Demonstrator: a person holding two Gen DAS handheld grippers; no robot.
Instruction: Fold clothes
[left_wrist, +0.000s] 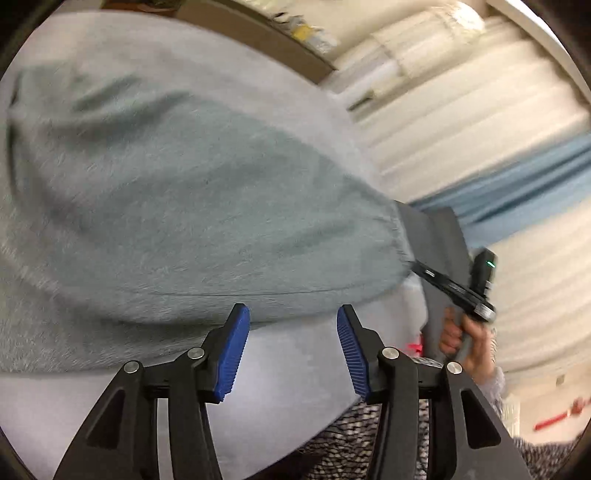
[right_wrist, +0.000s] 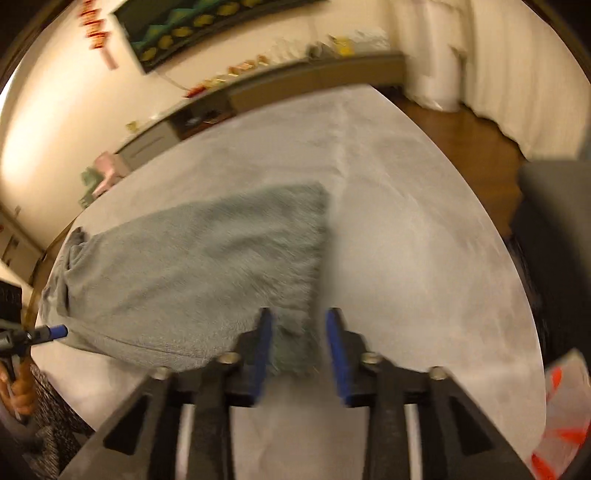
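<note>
Grey-green fuzzy garment (right_wrist: 207, 280) lies flat on the pale round table (right_wrist: 424, 240), filling centre-left of the right wrist view and most of the left wrist view (left_wrist: 177, 192). It looks folded at least once: clean straight edge along its near side and a squared corner at upper centre of the right view.

Left gripper (left_wrist: 291, 347): jaws spread, nothing between them, only bare table below, with the garment's near edge just beyond the tips. Its blue tip also shows at the left edge of the right view, just beside the garment's hem.

Right gripper (right_wrist: 299, 354): jaws apart, straddling the garment's near right corner. Pads don't appear to press the cloth, though motion blur makes that hard to confirm.

Right hand (left_wrist: 461, 339) is visible at lower right of the left view, holding its tool.

Risks from here:
- Right jaws closing on the top layer only, so the fold peels apart when lifted.
- Thick pile slipping out of a shallow pinch at the corner.
- Left side is free, so a one-sided pull would drag and skew the cloth toward the table edge.
- The crumpled bunch at the far left end could get folded in as a lump.
</note>
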